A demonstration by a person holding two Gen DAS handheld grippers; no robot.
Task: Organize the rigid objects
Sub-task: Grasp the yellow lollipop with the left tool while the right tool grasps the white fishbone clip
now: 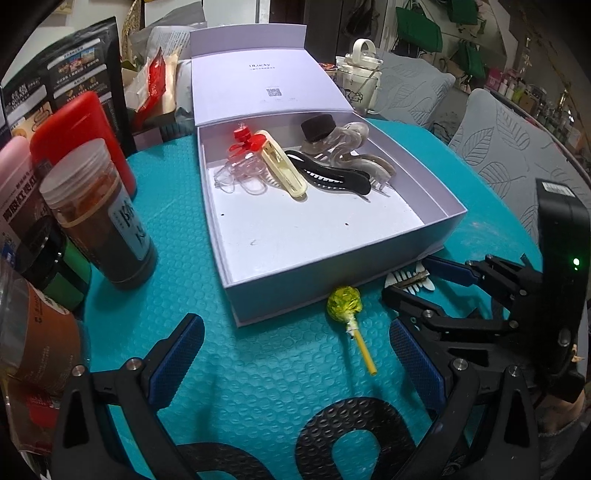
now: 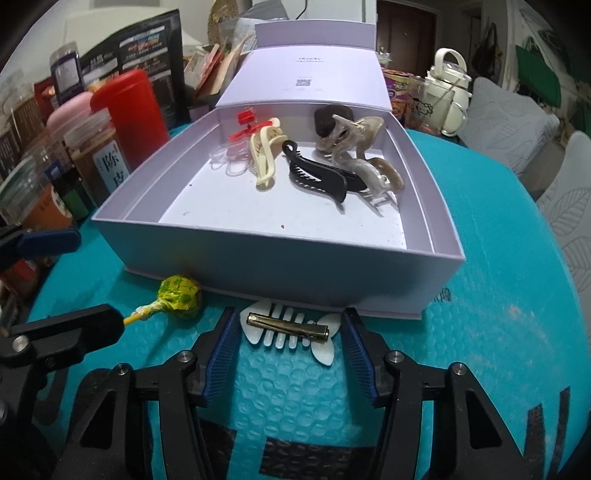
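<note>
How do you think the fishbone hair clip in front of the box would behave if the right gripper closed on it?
The fishbone hair clip looks thin and flat, so probably light and stiff. Its glossy surface may slip. The slim teeth seem breakable if squeezed hard by the right gripper.

Grey leaf-patterned cushions (image 1: 491, 147) and green bags (image 1: 419, 27) line the cluttered room.
</note>
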